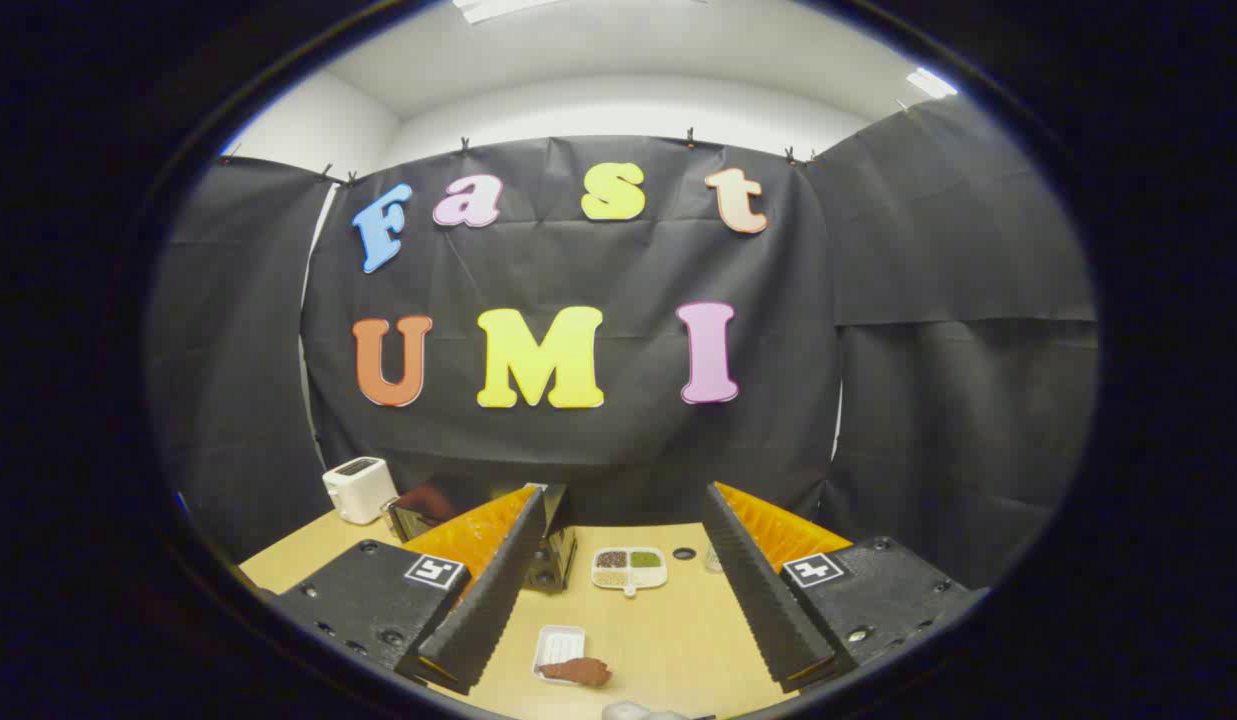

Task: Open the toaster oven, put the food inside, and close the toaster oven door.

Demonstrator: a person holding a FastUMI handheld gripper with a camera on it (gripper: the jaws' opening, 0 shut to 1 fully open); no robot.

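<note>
Pale wood table (pixel 668 640) spreads under your gripper (pixel 628 585), whose fingers stand wide apart and grasp nothing. Between them, low and near you, the reddish-brown food (pixel 578 671) lies at the edge of a small white tray (pixel 558 643). Farther off sits a divided dish (pixel 630 568) of grains. The toaster oven (pixel 553 545) stands behind your left finger, largely hidden. A white toaster (pixel 359 488) sits beyond it.

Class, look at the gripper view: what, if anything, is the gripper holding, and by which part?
Nothing is held. The gripper has its jaws wide apart above the table; the brown food lies untouched on its small white tray.
</note>
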